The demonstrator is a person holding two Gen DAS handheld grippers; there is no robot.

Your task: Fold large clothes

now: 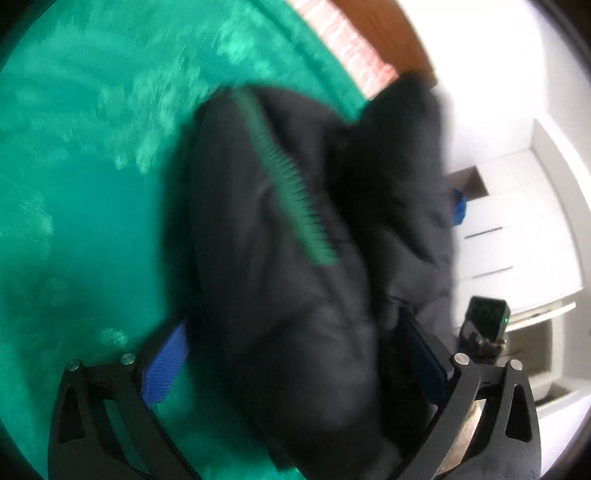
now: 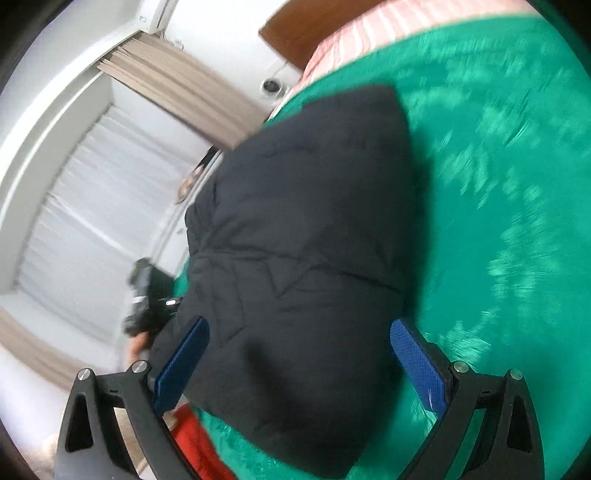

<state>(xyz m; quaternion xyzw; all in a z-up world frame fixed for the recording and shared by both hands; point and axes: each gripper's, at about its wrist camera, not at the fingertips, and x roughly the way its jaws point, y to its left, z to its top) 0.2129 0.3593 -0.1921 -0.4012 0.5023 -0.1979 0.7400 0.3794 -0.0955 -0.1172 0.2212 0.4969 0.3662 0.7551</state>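
Green bedding (image 1: 92,221) covers the bed in both views, with a pink striped edge (image 1: 347,40) and a brown headboard (image 1: 384,33) beyond it; white drawers (image 1: 517,229) stand past the bed in the left view, beige curtains (image 2: 177,81) and white blinds (image 2: 92,206) in the right. On the bedding lies a black puffer jacket (image 2: 303,236), bunched into a thick bundle. In the left view its long axis runs from the near edge of the frame up and away toward the headboard, and a green zipper (image 1: 291,184) runs slantwise along it. The left gripper (image 1: 295,354) stands wide open, its blue pads (image 1: 166,365) either side of the jacket's near end; the right pad is partly buried in the fabric, and blur hides whether either one presses. The right gripper (image 2: 299,354) is also spread wide, straddling the near, rounded end of the jacket, the blue pads (image 2: 417,362) clear of it on the right side and close against it on the left. Something red (image 2: 195,443) shows below the bed edge.
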